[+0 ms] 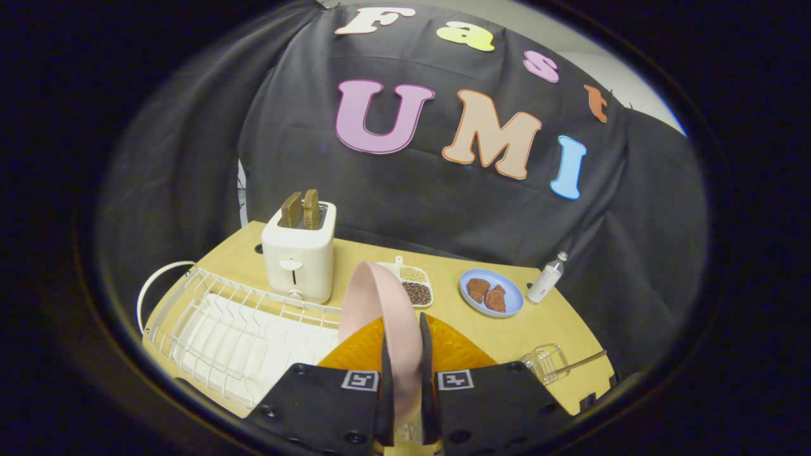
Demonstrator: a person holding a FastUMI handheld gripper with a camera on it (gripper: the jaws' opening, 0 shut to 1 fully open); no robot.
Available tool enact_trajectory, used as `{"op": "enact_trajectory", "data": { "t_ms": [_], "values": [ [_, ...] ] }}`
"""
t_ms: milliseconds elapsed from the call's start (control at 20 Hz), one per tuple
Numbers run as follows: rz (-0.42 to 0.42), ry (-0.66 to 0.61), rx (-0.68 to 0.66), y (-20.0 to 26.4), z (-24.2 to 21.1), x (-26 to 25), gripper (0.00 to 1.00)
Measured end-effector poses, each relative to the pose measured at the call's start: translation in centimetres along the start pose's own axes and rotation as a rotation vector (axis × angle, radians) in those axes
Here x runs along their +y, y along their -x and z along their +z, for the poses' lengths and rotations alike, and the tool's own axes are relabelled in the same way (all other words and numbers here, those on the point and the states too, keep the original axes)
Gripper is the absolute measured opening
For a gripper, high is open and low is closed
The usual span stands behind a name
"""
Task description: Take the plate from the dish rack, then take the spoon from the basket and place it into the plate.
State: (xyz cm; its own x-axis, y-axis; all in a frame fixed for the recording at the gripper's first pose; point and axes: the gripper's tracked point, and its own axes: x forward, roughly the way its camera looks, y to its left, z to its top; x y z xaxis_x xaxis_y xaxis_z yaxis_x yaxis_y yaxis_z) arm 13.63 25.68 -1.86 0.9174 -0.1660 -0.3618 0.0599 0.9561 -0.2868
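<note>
The pink plate (380,310) stood on edge between the two fingers of the claw (405,380), which were clamped on its lower rim, one on each face, so that the plate rose upright ahead of them, clear of the rack. Under and just beyond the fingers lay an orange mat (456,348) on the wooden table (557,329). To the claw's left sat the white wire dish rack (234,329), its slots bare, with a white tray beneath it. Beyond the rack a cream toaster (299,259) held two dark slices of bread (301,209) standing up out of its slots. Past the plate's far edge was a small divided dish of grains and beans (415,285), and to the right of that a blue plate (491,292) with brown pieces on it, then a small clear bottle (546,278). Close on the claw's right sat a little wire basket (545,362) with the spoon (580,362) lying in it, handle pointing away to the right.
</note>
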Motion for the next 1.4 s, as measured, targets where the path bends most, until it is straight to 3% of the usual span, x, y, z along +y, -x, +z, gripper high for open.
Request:
{"op": "enact_trajectory", "data": {
  "t_ms": [300,550,950,1250,1400],
  "values": [
    [0.012,-0.033,-0.14,3.6,4.7,-2.2,0.19],
    [-0.031,-0.054,-0.205,8.4,4.8,-8.2,0.19],
    [-0.141,-0.12,-0.128,13.5,-4.4,-18.6,0.18],
    [-0.057,-0.246,0.01,12.9,-13.9,-18.4,0.19],
    [0.027,-0.349,0.103,11.9,-18.2,-17.1,0.19]
  ]
}}
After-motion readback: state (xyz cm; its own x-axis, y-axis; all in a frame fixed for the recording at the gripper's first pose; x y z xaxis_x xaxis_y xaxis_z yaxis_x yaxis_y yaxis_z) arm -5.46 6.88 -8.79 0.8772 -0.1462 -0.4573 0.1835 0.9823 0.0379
